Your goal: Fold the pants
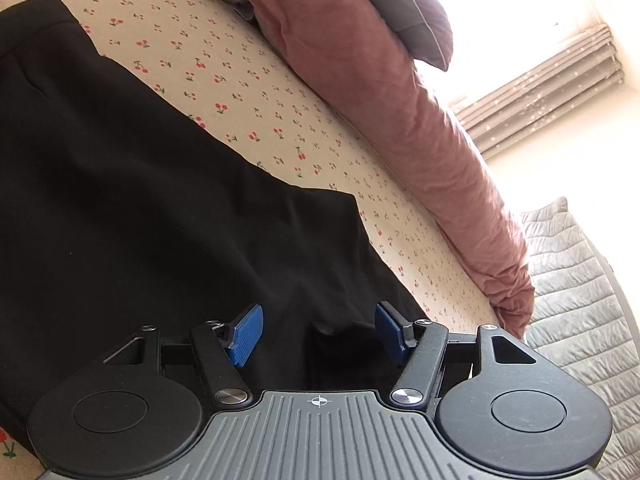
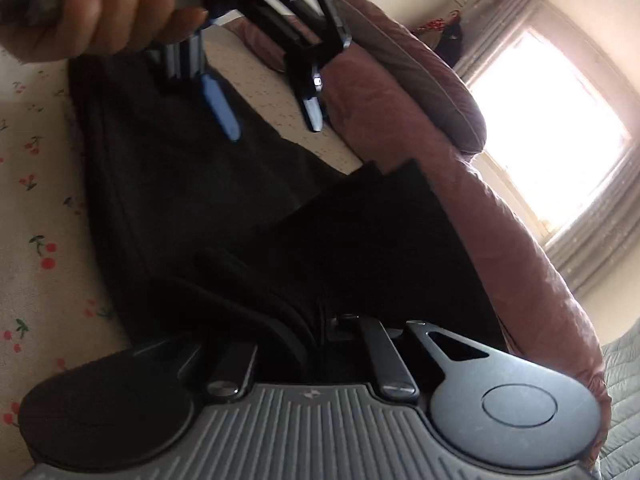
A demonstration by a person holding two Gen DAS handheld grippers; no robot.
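Black pants (image 1: 120,184) lie spread on the cherry-print bed sheet (image 1: 224,64). My left gripper (image 1: 318,330) is open, its blue pads (image 1: 246,334) apart just above the pants' near edge, holding nothing. In the right wrist view the pants (image 2: 192,208) are bunched and partly lifted. My right gripper (image 2: 320,336) is shut on a fold of the black cloth, its fingertips buried in it. The left gripper (image 2: 272,120) shows there at the top, open, held by a hand (image 2: 108,4) over the pants.
A rolled pink duvet (image 1: 420,128) runs along the far side of the bed, also in the right wrist view (image 2: 480,200). A grey pillow (image 1: 408,12) lies on it. A grey quilted cover (image 1: 576,280) is at the right. A curtained window (image 2: 552,120) is behind.
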